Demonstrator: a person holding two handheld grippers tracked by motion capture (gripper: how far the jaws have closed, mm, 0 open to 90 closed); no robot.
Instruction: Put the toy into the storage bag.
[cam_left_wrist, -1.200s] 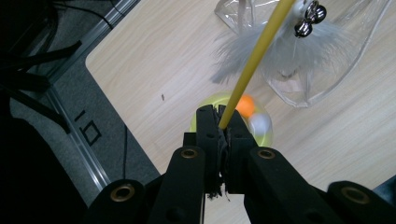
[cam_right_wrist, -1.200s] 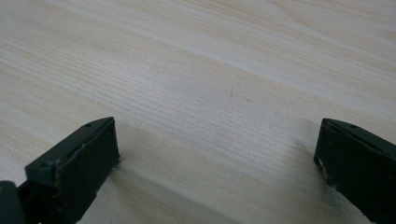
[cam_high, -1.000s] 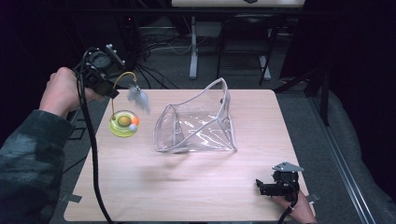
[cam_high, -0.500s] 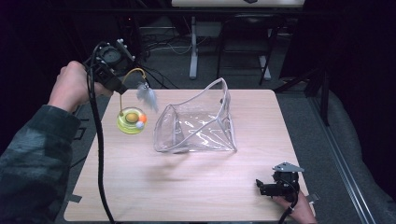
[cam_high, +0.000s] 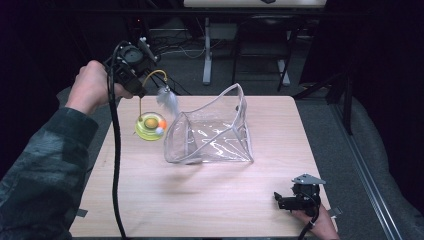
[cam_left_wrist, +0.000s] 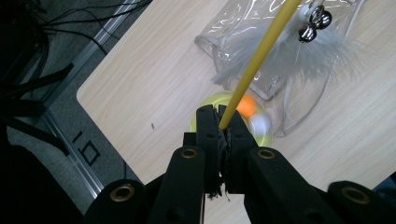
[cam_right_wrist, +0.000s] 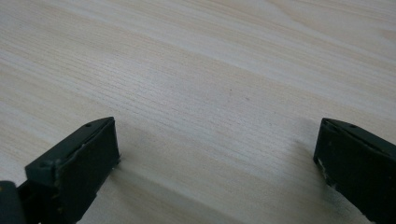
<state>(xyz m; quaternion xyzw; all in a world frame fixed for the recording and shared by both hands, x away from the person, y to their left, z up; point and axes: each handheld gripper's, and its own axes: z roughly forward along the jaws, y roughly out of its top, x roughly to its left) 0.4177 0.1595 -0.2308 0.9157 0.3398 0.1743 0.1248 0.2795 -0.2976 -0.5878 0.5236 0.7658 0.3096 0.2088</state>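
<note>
My left gripper (cam_high: 140, 90) (cam_left_wrist: 219, 116) is shut on the yellow wire stem (cam_left_wrist: 261, 51) of a cat toy. The stem rises from a yellow-green disc (cam_high: 149, 126) (cam_left_wrist: 210, 100) holding an orange ball (cam_left_wrist: 245, 105) and a white one. It arches over to a grey feather (cam_high: 167, 100) (cam_left_wrist: 299, 60) with small bells (cam_left_wrist: 315, 23). I cannot tell whether the disc touches the table. Just right of it a clear plastic pouch (cam_high: 210, 132) (cam_left_wrist: 243, 32) stands open. My right gripper (cam_high: 280, 200) (cam_right_wrist: 215, 154) rests open on the table's front right corner, nothing between its jaws.
The wooden table (cam_high: 200, 200) has its left edge close under the toy. Beyond the far edge are dark floor, cables (cam_high: 170, 47) and a white stand's legs (cam_high: 207, 55). A black cable (cam_high: 116, 150) trails from the left gripper across the table's left side.
The left hand has carried the toy to the right and slightly up, bringing the disc and feather close to the pouch's left side. The right gripper has stayed put.
</note>
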